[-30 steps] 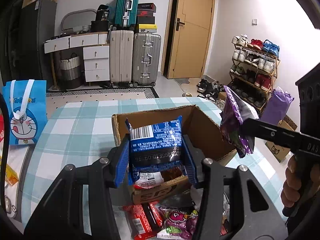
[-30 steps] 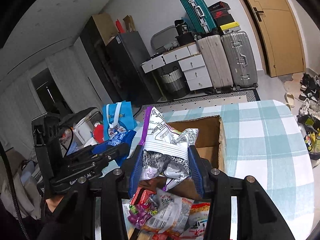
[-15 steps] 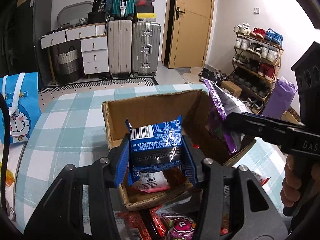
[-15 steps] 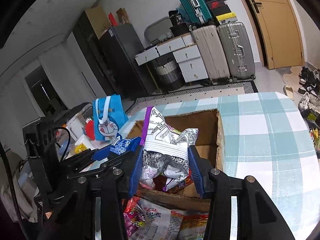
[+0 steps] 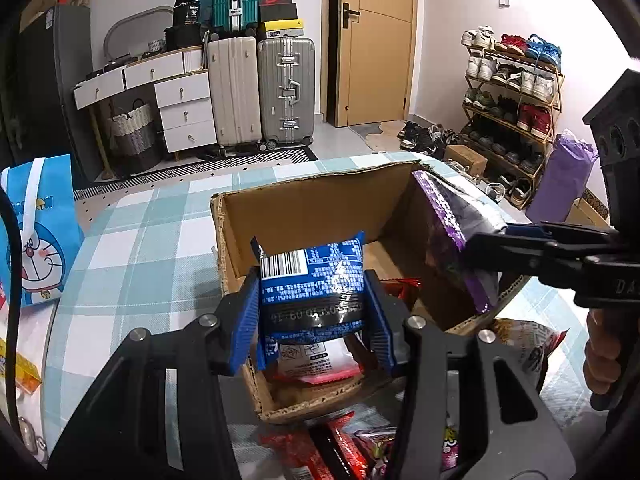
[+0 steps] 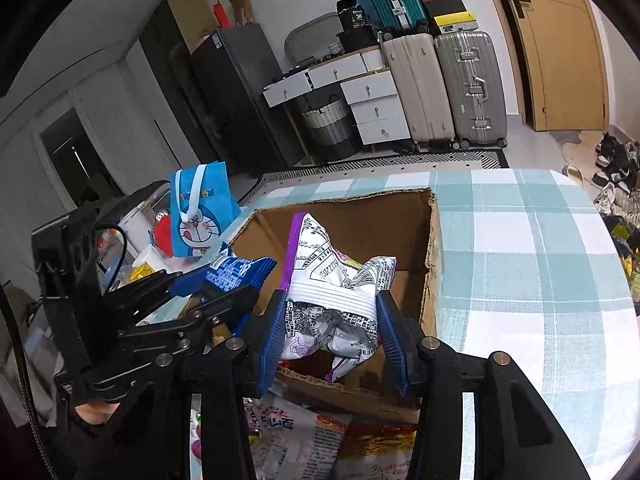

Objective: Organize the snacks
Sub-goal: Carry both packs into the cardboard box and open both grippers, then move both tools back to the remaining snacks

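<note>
My left gripper [image 5: 312, 312] is shut on a blue snack packet [image 5: 310, 280] and holds it over the near left part of an open cardboard box [image 5: 304, 200]. My right gripper [image 6: 332, 332] is shut on a purple and white snack bag [image 6: 332, 280] and holds it over the box [image 6: 434, 264] near its front edge. The purple bag also shows in the left wrist view [image 5: 452, 236], inside the box's right side. A red and white packet [image 5: 316, 364] lies in the box bottom. Loose snack packets [image 6: 288, 432] lie on the table before the box.
The box stands on a table with a teal checked cloth [image 6: 532, 280]. A blue cartoon gift bag [image 5: 36, 232] stands at the table's left. Suitcases [image 5: 260, 88], drawers and a shoe rack [image 5: 512, 112] stand beyond the table.
Both grippers have moved forward and down over the box, each with its packet. The purple bag now hangs inside the box's right side.
</note>
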